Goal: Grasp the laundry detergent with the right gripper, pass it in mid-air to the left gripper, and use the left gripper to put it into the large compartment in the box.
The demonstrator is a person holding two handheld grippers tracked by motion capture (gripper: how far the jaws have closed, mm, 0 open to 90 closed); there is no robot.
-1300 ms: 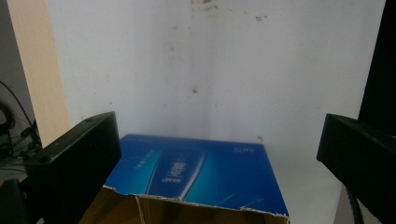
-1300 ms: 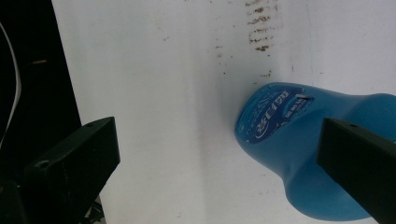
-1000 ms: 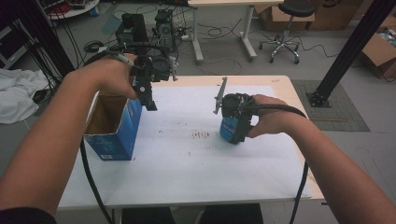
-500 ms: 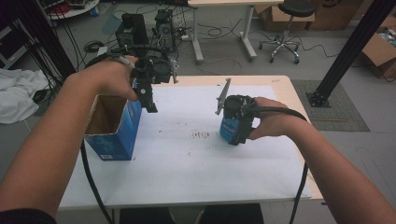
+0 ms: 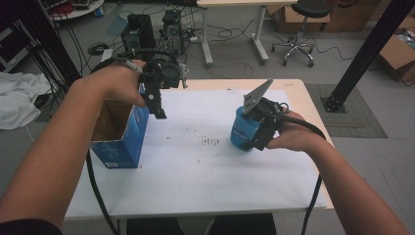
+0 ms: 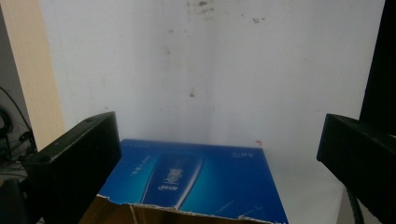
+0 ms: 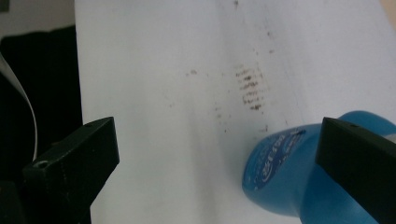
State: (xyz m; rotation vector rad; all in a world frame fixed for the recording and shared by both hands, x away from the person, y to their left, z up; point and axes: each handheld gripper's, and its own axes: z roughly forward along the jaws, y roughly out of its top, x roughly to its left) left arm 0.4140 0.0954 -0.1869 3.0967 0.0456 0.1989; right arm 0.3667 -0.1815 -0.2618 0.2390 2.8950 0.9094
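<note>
Tools spread apart over white desk [image 5: 195,186], neither one clamped on anything.
Left tool [image 5: 159,110] raised, jaws wide, pointing down just beside open blue box [image 5: 122,147] at desk's left. Right tool [image 5: 249,142] low at desk level, jaws wide; blue bottle [image 7: 285,172] touches one jaw, beside dark smudges [image 5: 210,142].

Grey floor [image 5: 235,54] all round, cables [image 5: 230,34] snaking over it. 1 swivel stool [image 5: 298,29] at the back, cardboard boxes [image 5: 399,54] off right, a black post [image 5: 364,54] leaning across, white cloth [image 5: 17,100] dumped left.
</note>
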